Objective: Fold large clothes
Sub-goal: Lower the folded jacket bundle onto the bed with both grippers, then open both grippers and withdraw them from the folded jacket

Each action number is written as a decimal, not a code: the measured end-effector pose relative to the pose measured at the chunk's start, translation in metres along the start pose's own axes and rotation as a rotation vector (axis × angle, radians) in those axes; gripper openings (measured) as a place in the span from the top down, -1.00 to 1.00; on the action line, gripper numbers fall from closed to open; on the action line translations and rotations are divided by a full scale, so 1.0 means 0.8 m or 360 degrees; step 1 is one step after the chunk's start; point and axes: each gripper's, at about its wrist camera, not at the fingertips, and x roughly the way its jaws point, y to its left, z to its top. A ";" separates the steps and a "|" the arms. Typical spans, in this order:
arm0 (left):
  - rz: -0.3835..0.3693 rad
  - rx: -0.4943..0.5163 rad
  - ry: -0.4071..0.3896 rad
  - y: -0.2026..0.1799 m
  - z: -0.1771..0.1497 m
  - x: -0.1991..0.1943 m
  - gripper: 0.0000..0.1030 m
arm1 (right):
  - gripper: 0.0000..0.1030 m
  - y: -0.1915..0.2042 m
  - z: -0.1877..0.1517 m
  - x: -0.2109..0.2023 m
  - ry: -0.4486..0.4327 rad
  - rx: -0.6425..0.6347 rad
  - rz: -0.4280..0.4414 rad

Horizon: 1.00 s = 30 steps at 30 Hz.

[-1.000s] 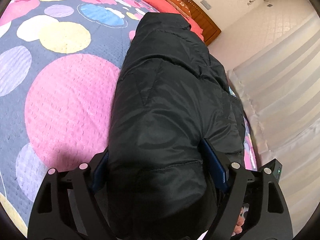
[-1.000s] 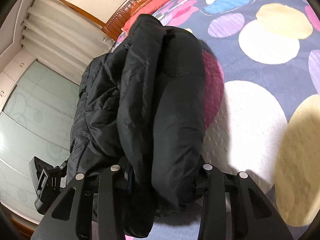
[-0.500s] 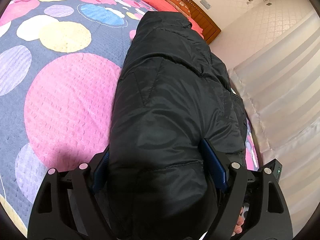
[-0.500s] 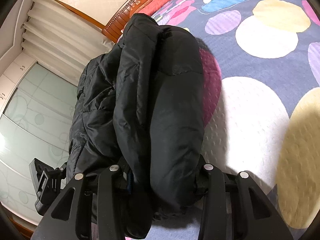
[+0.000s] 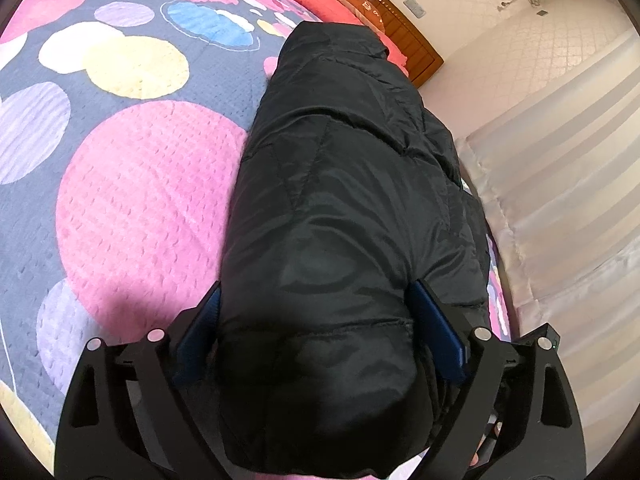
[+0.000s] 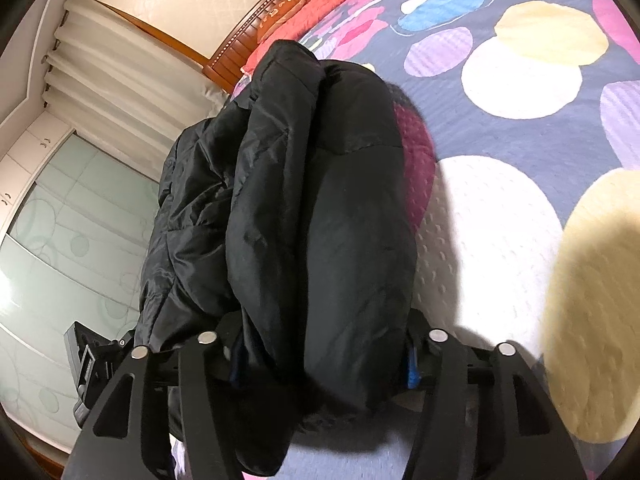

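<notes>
A black puffer jacket (image 5: 340,184) lies folded lengthwise along the edge of a bed with a dotted quilt (image 5: 132,200). My left gripper (image 5: 316,320) is shut on one end of the jacket, the thick padding bulging between its blue pads (image 5: 436,328). My right gripper (image 6: 320,356) is shut on the other end of the jacket (image 6: 320,200), which shows as stacked layers held a little above the quilt (image 6: 500,220). The fingertips of both grippers are mostly buried in fabric.
Red pillows (image 5: 320,0) and a wooden headboard (image 5: 400,24) are at the far end of the bed. White curtains (image 5: 560,160) hang beside the bed edge. A frosted glass wardrobe (image 6: 60,240) stands past the bed in the right wrist view.
Both grippers keep their hold on the jacket. The jacket has shifted slightly across the quilt, and the right view has tilted a little.
</notes>
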 end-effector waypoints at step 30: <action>0.0382 0.0249 -0.0120 -0.039 -0.059 -0.092 -0.78 | -0.32 0.001 -0.076 -0.120 -0.0132 0.0039 -0.0206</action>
